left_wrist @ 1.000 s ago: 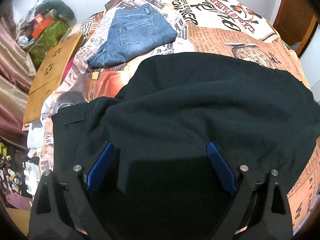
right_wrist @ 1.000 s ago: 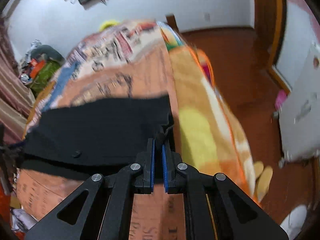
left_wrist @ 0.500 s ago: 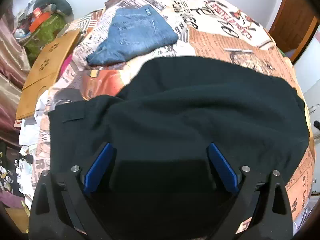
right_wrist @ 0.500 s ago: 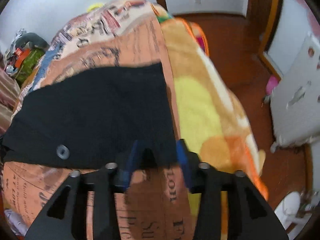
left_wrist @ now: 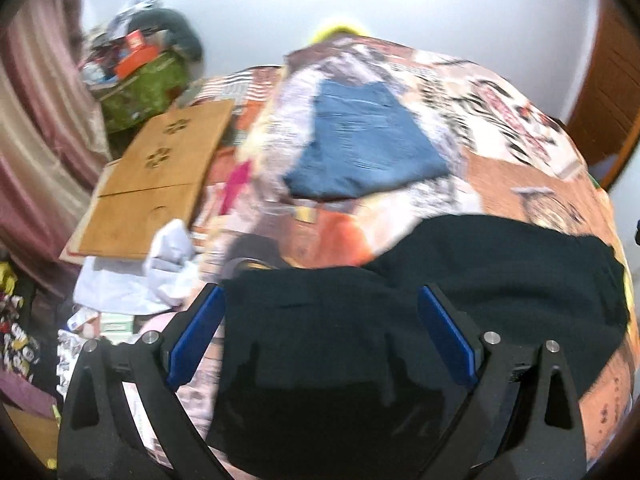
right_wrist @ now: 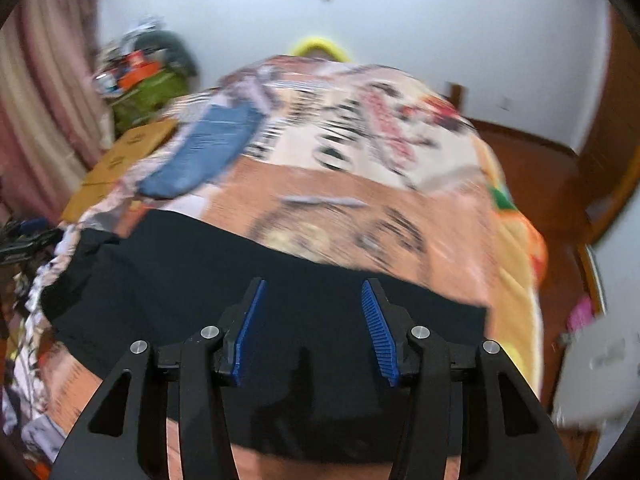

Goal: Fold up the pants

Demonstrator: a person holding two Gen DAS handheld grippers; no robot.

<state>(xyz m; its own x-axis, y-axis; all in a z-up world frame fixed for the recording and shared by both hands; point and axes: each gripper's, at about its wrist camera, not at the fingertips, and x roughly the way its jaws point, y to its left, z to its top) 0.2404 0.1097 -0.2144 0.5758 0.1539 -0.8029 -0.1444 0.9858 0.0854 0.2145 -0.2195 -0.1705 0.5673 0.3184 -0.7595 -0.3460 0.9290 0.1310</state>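
The black pants (left_wrist: 480,280) lie folded flat on the newspaper-print bedspread (left_wrist: 500,176), near the front edge. They also show in the right wrist view (right_wrist: 200,272). My left gripper (left_wrist: 320,300) is open and empty, its blue pads (left_wrist: 196,332) spread above the pants' left part. My right gripper (right_wrist: 312,292) is open and empty above the pants' middle. Both views are motion-blurred.
Folded blue jeans (left_wrist: 360,148) lie further back on the bed, also in the right wrist view (right_wrist: 208,148). A wooden board (left_wrist: 156,184) and white cloth (left_wrist: 160,272) lie at the left. Clutter (left_wrist: 140,72) sits against the back wall. Wooden floor (right_wrist: 532,160) is at the right.
My right gripper let go of the pants' edge and opened wide, then swung left over the pants. My left gripper stayed open and tilted up and back.
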